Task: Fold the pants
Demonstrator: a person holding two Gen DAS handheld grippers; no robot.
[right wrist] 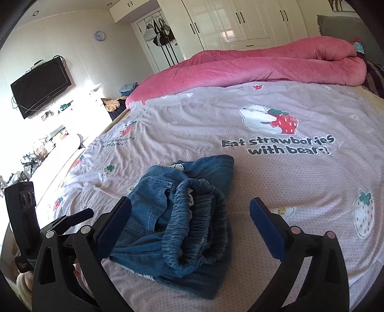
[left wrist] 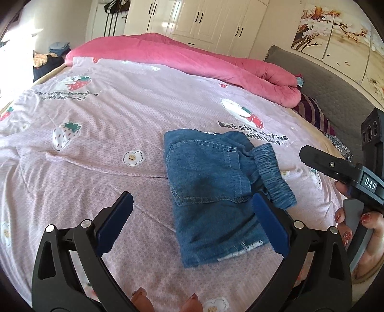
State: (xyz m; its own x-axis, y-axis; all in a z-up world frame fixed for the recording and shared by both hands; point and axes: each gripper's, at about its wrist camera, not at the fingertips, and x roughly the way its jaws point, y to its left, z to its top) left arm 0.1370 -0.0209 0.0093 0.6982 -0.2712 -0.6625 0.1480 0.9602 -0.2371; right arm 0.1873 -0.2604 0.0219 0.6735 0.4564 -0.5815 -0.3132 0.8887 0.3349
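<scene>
Pink strawberry bedspread (left wrist: 100, 148) bears folded denim pants (left wrist: 211, 192); both hand-held grippers, left (left wrist: 192, 223) and right (right wrist: 189, 225), spread, empty

Pants (left wrist: 211, 187) blue denim, lighter stitching, frayed whitish hem. Bedsheet (left wrist: 108, 120) pale pink, dotted weave, printed red strawberries, white bears, white flowers, black lettering. Quilt (left wrist: 192, 60) solid deep pink. Wardrobe (left wrist: 204, 21) cream, black handles. Claw pads (right wrist: 266, 223) dark blue on black frames.
</scene>
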